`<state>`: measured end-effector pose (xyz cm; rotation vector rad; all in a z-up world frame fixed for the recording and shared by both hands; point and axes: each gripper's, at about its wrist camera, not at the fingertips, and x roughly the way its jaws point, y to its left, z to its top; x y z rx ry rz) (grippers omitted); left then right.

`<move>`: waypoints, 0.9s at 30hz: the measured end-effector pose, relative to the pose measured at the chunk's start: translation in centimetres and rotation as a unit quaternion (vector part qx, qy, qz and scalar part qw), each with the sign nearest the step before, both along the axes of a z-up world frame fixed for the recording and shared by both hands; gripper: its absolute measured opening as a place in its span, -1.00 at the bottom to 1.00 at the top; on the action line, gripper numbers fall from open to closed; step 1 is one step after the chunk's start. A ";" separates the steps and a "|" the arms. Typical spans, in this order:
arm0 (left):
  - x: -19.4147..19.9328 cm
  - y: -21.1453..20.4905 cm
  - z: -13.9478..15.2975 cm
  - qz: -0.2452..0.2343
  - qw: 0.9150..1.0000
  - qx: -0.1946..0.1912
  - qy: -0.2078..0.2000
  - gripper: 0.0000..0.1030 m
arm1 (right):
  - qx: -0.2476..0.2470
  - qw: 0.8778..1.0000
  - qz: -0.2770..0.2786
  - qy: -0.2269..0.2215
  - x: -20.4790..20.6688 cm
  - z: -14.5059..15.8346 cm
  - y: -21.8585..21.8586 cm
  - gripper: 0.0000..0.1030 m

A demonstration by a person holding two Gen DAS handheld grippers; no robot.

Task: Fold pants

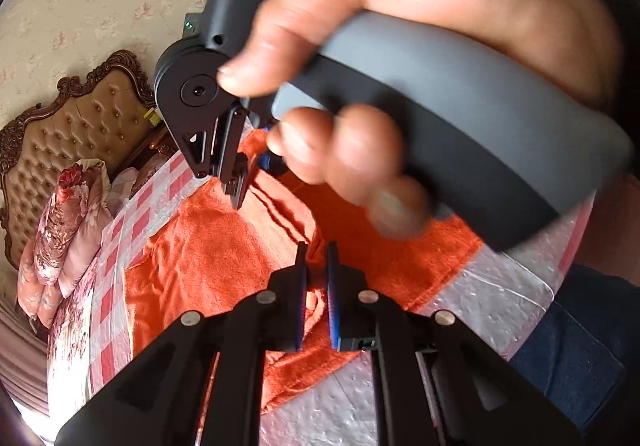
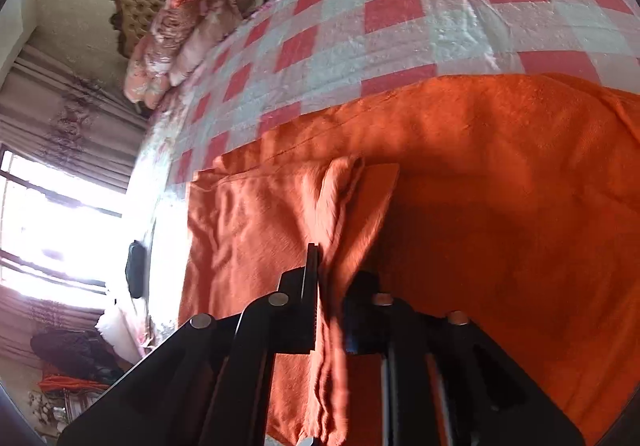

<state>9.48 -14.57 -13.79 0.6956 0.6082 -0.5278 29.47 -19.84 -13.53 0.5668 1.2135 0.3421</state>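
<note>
Bare checked bed point(image 2: 400, 25) lies open across the upper frame; folded quilts point(image 2: 176, 41) block the upper left.

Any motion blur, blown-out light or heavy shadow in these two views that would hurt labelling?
Left wrist view: the hand and its fingers are motion-blurred; the orange pants are sharp. Right wrist view: the window is blown out to white, a dark shadow lies across the pants, and the right gripper has one smeared finger. Both views bend at the fisheye edges.

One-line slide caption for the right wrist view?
Right gripper pinching a raised fold of orange pants on the checked bedspread.
</note>
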 end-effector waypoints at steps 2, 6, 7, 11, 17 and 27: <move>-0.2 -0.2 -0.2 0.000 1.000 0.002 -0.001 -0.83 | 0.005 1.000 -0.003 -0.005 0.8 0.1 -0.4 -0.58; -0.1 -0.4 -0.2 -0.003 1.000 0.009 -0.010 -0.83 | -0.022 0.999 0.004 -0.026 1.7 0.5 -0.3 -0.82; -0.2 -0.5 -0.3 -0.005 1.000 0.013 -0.015 -0.83 | -0.027 0.999 0.003 -0.033 1.5 0.9 -0.4 -0.83; -0.8 -1.1 -0.5 -0.011 1.000 0.012 -0.015 -0.83 | -0.050 0.997 -0.010 -0.052 0.7 1.7 -0.8 -0.84; -1.2 -1.5 -1.6 -0.013 1.000 0.004 0.008 -0.70 | -0.067 0.997 -0.015 -0.045 0.2 0.5 -1.3 -0.83; -1.5 9.0 3.1 0.114 0.977 -0.181 0.018 0.34 | -0.132 0.989 -0.008 -0.068 -1.0 0.7 -0.5 -0.84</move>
